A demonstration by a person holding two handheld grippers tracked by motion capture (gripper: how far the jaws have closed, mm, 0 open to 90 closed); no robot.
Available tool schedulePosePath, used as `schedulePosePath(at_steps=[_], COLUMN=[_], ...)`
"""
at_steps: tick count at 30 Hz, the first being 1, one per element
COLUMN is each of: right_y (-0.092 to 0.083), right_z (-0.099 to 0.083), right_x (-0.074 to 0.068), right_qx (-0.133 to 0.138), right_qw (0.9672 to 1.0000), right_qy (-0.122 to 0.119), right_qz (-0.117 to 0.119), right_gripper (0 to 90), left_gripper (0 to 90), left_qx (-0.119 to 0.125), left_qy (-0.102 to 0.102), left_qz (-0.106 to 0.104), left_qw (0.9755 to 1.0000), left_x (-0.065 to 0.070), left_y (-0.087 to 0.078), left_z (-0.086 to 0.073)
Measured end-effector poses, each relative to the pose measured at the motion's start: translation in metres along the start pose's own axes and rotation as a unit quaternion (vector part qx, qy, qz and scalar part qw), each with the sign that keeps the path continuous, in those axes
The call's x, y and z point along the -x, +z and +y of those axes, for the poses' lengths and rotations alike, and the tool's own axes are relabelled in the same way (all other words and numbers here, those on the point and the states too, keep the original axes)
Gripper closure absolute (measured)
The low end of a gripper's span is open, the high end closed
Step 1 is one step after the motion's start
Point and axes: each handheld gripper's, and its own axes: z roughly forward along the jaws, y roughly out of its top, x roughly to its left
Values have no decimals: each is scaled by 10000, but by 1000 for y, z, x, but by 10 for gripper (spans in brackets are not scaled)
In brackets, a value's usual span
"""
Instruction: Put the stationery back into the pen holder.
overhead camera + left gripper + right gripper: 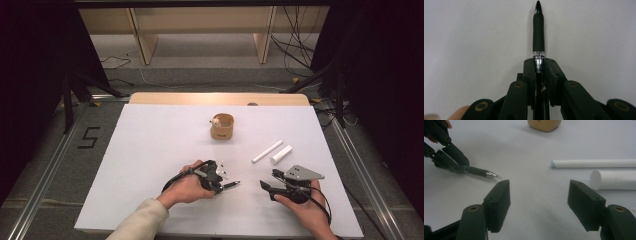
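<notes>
Left gripper (538, 72) fingers clamped on the pen (538, 37) — barrel runs between them, tip projecting ahead, likely for writing. Right gripper (539, 202) fingers apart, empty over the desk (536, 150).

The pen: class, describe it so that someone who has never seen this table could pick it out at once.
Start at the white table and find the left gripper near its front edge. The pen is clamped lengthwise between that gripper's jaws, tip pointing towards the right gripper. It is slim and black, unlike the two white tubes lying further back.
</notes>
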Motion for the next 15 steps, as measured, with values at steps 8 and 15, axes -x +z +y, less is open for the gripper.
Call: schedulePosePath(at_steps=[8,15], right_y=[0,0], right_z=[0,1], right_x=[-1,-2], right_qx=[32,59], right_qw=[10000,9999], right_qy=[38,99], right_qz=[33,78], right_gripper=[350,350], left_gripper=[795,795], left_qx=[545,1360], left_qy=[-437,-1045], left_qz=[194,476], left_qw=[9974,9840], left_x=[-2,-4], left_y=[-7,-12], left_z=[-3,-5])
